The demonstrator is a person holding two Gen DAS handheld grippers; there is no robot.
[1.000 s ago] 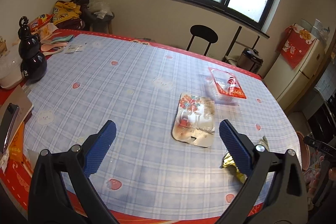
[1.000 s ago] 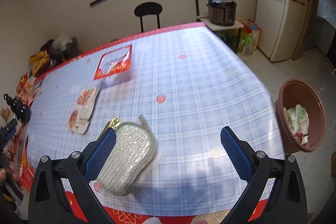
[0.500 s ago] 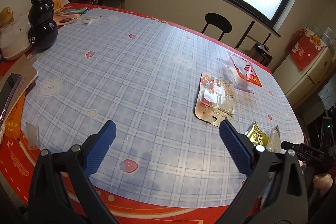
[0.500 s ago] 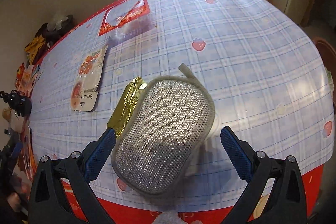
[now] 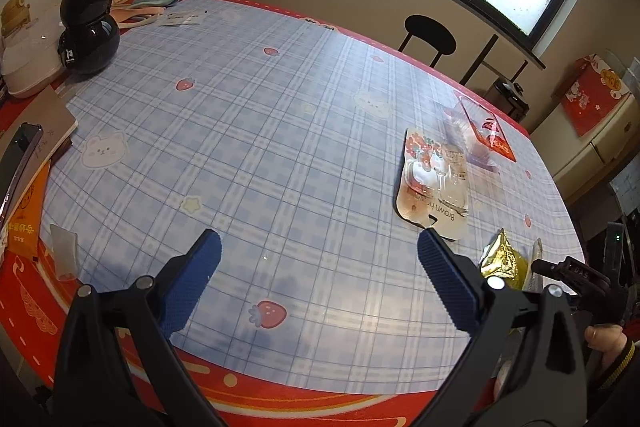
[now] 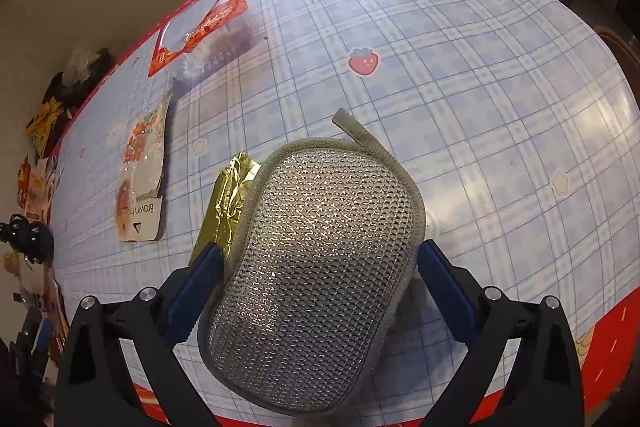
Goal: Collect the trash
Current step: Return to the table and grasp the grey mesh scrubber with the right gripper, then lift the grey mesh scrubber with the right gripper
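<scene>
A silver mesh scrubbing pad [image 6: 312, 255] lies near the table's front edge, and my right gripper [image 6: 318, 251] stands open around it, one blue finger on each side. A crumpled gold foil wrapper [image 6: 228, 203] pokes out from under the pad's left side; the left wrist view shows the same gold wrapper [image 5: 504, 261]. A flat blister card with strawberry print [image 6: 140, 183] lies further left, and the card [image 5: 434, 183] lies ahead to the right of my left gripper. A red-edged clear plastic tray [image 6: 196, 27] sits beyond. My left gripper [image 5: 318, 255] hangs open and empty above the tablecloth.
A black gourd-shaped bottle [image 5: 86, 19], a white container [image 5: 28, 67], a phone [image 5: 16, 159] and papers crowd the table's left edge. A black stool [image 5: 430, 37] stands behind the table. A brown basin's rim [image 6: 618, 45] shows at the right.
My right gripper has come down and forward until its open fingers straddle the mesh pad. My left gripper drew back and tilted, so the table looks further away.
</scene>
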